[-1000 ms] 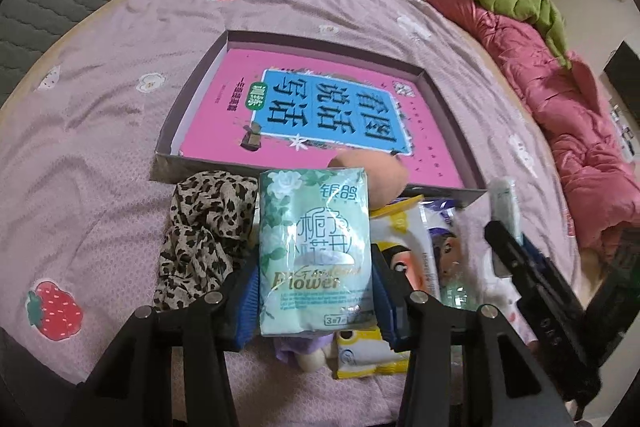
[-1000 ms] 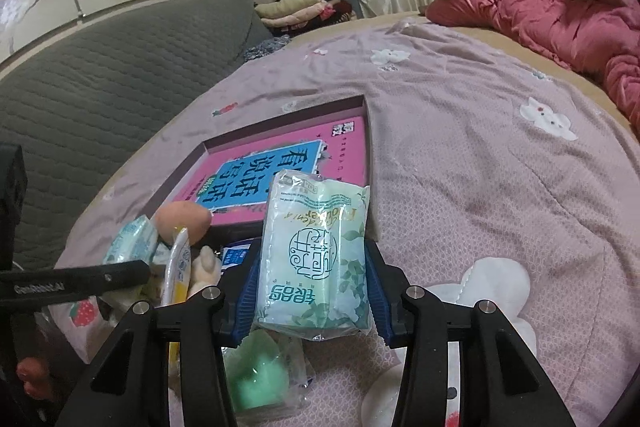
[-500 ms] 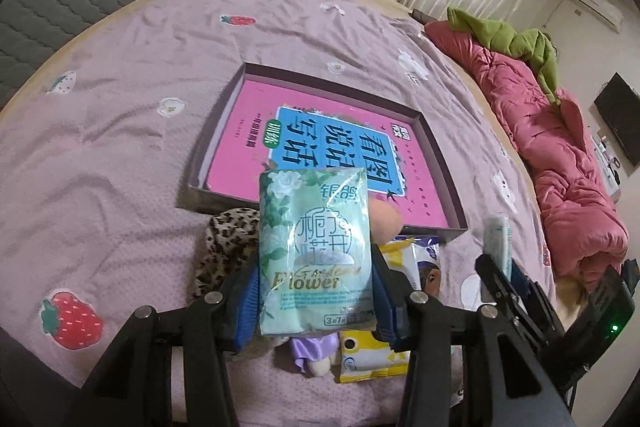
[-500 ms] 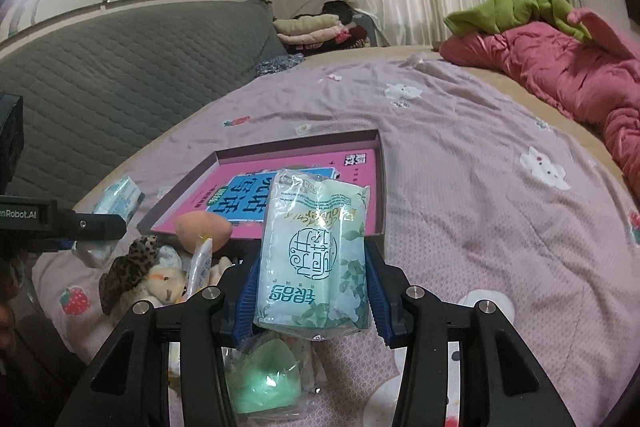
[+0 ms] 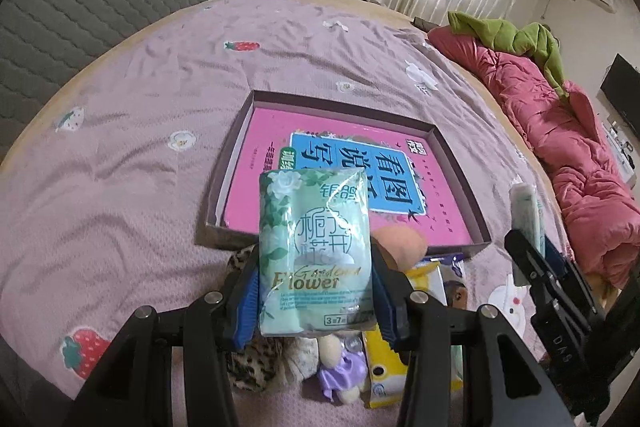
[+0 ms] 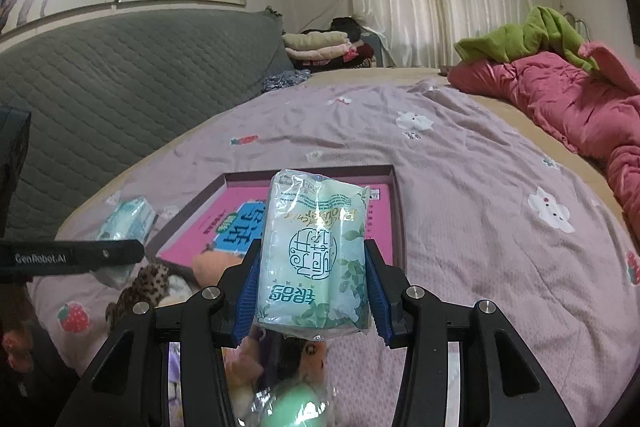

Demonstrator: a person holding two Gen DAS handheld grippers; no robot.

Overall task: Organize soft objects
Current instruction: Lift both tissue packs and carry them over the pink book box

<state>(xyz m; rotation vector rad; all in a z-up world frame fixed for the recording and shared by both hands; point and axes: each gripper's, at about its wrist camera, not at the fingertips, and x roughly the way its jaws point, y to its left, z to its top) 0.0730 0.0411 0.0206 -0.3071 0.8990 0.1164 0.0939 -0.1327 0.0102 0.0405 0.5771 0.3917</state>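
My left gripper (image 5: 314, 267) is shut on a mint-green tissue pack (image 5: 312, 219), held above a pile of soft items at the near edge of a shallow box (image 5: 340, 103). My right gripper (image 6: 312, 255) is shut on a second mint-green tissue pack (image 6: 316, 211), also lifted over the bed. The pile holds a leopard-print cloth (image 5: 248, 359), a peach sponge (image 5: 400, 247), a yellow packet (image 5: 384, 383) and a small purple doll (image 5: 340, 375). A green sponge in clear wrap (image 6: 296, 407) lies below the right gripper. A pink book (image 5: 272, 147) fills the box floor.
The bed has a lilac sheet (image 5: 120, 167) with strawberry prints. A crumpled pink quilt (image 5: 560, 147) with a green cloth (image 5: 516, 35) lies along the right side. A grey quilted headboard (image 6: 120, 75) and folded clothes (image 6: 316, 43) stand at the back.
Both grippers have risen with their tissue packs still gripped. The box and the pile now sit lower and smaller in both views, and more of the room shows.
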